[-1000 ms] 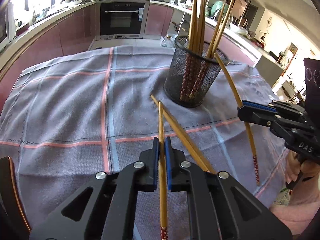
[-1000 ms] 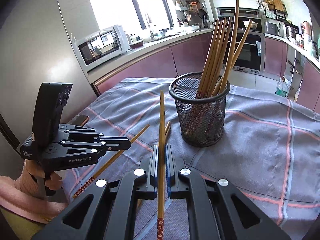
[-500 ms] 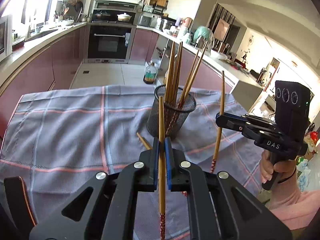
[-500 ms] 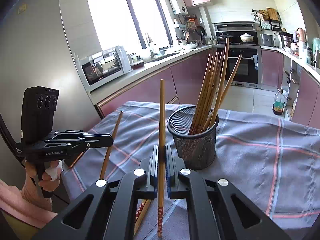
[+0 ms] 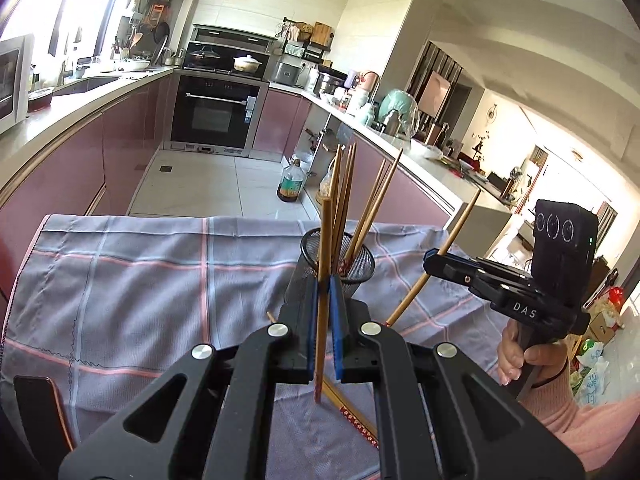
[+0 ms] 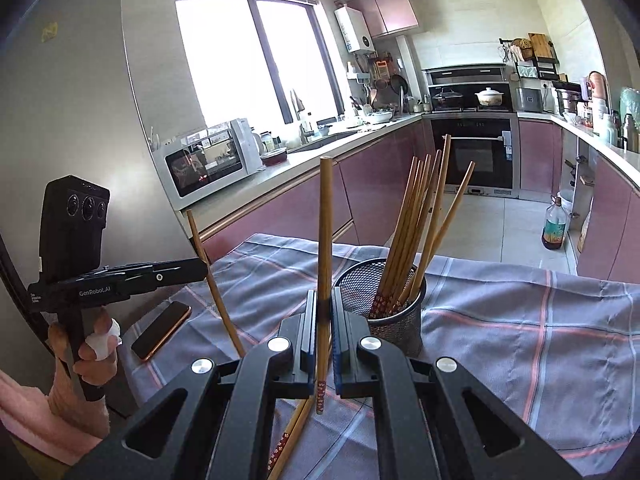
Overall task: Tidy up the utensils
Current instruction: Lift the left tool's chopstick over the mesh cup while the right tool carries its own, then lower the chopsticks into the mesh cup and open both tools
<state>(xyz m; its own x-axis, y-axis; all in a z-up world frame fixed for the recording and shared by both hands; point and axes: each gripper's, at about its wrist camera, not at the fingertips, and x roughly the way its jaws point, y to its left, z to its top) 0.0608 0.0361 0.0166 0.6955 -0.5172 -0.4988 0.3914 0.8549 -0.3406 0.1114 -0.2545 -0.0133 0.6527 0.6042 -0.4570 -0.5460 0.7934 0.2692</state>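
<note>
Above the cloth-covered table, we see the left gripper clamped on a single wooden chopstick, its blue pads pressed tight against the shaft on both sides. That chopstick stands nearly upright in the left wrist view, its patterned end hanging free just over the checked grey tablecloth. The same gripper shows from the side in the right wrist view, where its chopstick leans steeply.

Moving right, the black mesh holder stands on the cloth with a bundle of chopsticks fanning out of it, patterned ends down. From the left wrist camera the holder sits straight behind the held chopstick. Two more chopsticks lie flat on the cloth beneath the grippers. A phone rests on the table's near left edge.

The right gripper is likewise closed on one chopstick, held almost vertical just left of the holder, its decorated tip clear of the cloth. In the left wrist view this gripper points leftward, its chopstick tilted.

Each gripper is held by a hand around its handle, with a pink sleeve at the wrist; both tools tilt gently downward toward the table.
</note>
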